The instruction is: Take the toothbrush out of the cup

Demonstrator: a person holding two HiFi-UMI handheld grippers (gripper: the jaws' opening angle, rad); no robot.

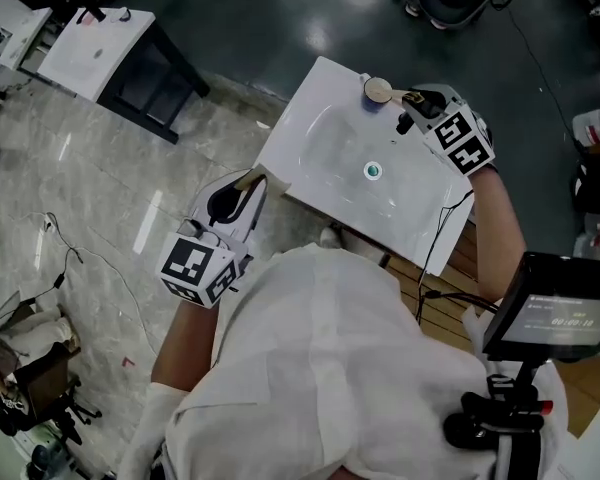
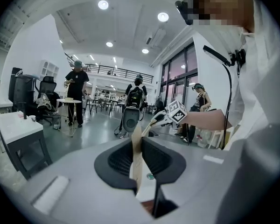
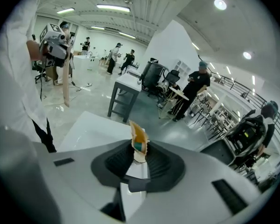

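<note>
A round tan cup (image 1: 378, 90) stands on the far rim of the white sink (image 1: 310, 148). My right gripper (image 1: 411, 102) hovers just right of the cup, shut on the tan toothbrush (image 3: 138, 139), whose end with a teal patch sticks up between the jaws. From the head view I cannot tell whether its other end is still inside the cup. My left gripper (image 1: 252, 180) is at the sink's near left corner, shut on a flat tan stick (image 2: 136, 157) that stands on edge between the pads. In the right gripper view that stick (image 3: 65, 90) hangs down below the left gripper.
The sink's teal drain (image 1: 372, 171) lies in the middle of the basin. A screen on a stand (image 1: 560, 318) is at the person's right. A white-topped table (image 1: 100, 53) stands at the far left. Several people stand farther back in the hall.
</note>
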